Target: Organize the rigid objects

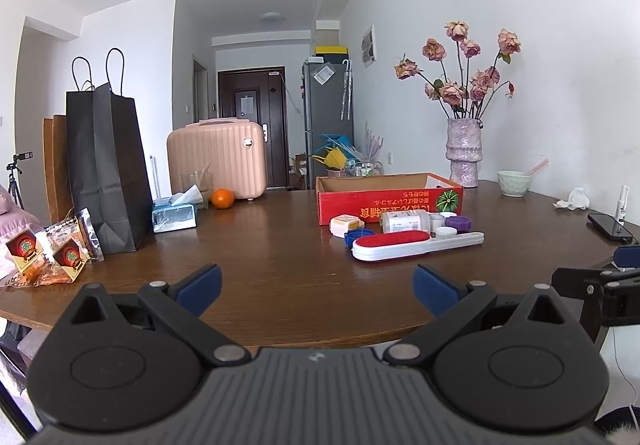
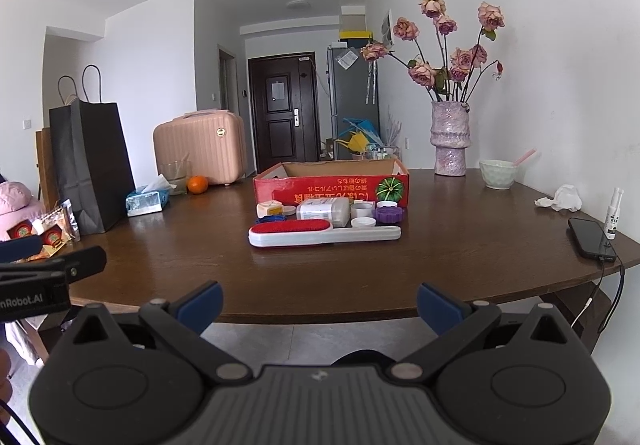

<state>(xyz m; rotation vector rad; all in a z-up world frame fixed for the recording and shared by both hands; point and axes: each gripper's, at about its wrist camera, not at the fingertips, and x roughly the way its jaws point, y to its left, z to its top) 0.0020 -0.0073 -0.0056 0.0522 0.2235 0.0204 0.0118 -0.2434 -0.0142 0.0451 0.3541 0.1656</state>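
Lint brush (image 2: 324,233) lying on the counter (image 2: 360,277), long axis left to right, handle to the right, just in front of small containers (image 2: 362,211) and the red cardboard box (image 2: 332,181). Straight ahead of the right hand-held gripper (image 2: 319,305); ahead and to the right of the left hand-held gripper (image 1: 317,290). Right seemingly better lined up. Both spread wide, holding nothing, back at the near edge.

Red-padded white lint brush (image 2: 324,234) lying flat before small jars (image 2: 363,210), touching the open red box (image 2: 332,181).
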